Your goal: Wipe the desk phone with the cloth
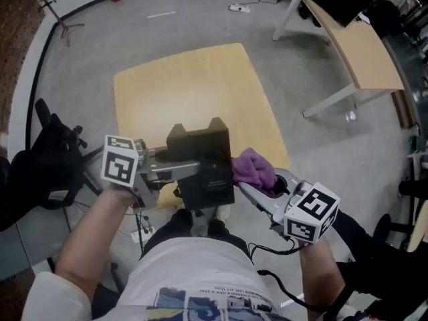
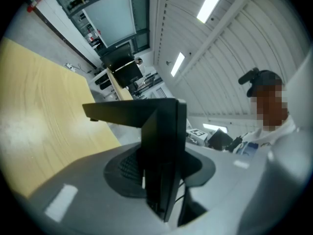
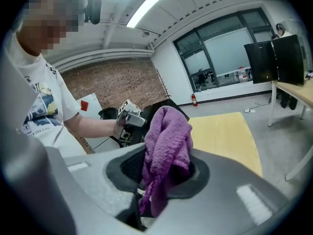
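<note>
The black desk phone [image 1: 200, 162] hangs over the near edge of the light wooden table [image 1: 194, 92], and my left gripper [image 1: 182, 170] is shut on its left side. In the left gripper view the phone [image 2: 161, 146] stands edge-on between the jaws of the left gripper [image 2: 159, 180]. My right gripper [image 1: 253, 187] is shut on a bunched purple cloth [image 1: 253, 168], which touches the phone's right edge. The right gripper view shows the cloth [image 3: 166, 141] sticking up out of the jaws of the right gripper [image 3: 159, 180], with the phone [image 3: 149, 109] and left gripper [image 3: 128, 120] behind it.
A second desk [image 1: 361, 45] stands at the back right with monitors beside it. A black chair [image 1: 40, 166] sits to my left. Grey floor surrounds the table, with a power strip and cable [image 1: 239, 7] at the far side.
</note>
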The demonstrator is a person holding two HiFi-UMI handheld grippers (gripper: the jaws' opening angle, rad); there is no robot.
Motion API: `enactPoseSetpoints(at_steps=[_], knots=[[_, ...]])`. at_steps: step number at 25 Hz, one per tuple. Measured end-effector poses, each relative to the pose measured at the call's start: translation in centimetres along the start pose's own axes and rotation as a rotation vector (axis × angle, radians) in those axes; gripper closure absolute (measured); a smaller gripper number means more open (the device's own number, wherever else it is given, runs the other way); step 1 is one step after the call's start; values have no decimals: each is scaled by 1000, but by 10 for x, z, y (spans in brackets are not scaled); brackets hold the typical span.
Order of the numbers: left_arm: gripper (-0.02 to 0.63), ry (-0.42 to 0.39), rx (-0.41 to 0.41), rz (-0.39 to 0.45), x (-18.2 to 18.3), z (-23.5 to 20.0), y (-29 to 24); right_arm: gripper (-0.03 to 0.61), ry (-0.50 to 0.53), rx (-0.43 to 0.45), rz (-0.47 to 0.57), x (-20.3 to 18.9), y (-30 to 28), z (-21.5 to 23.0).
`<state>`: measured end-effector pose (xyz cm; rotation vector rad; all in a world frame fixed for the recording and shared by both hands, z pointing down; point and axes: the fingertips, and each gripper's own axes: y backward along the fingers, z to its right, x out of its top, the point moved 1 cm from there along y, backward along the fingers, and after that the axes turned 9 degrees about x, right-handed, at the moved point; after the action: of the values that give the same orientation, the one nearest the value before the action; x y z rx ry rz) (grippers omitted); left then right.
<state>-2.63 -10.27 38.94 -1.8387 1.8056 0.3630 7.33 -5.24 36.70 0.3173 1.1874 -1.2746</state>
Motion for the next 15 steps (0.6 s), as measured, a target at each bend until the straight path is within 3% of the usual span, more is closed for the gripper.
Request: enactPoseSetpoints(at_steps=[15], knots=[[436, 32, 46, 52, 23, -19, 17, 477, 22, -45, -138, -33, -19, -8]])
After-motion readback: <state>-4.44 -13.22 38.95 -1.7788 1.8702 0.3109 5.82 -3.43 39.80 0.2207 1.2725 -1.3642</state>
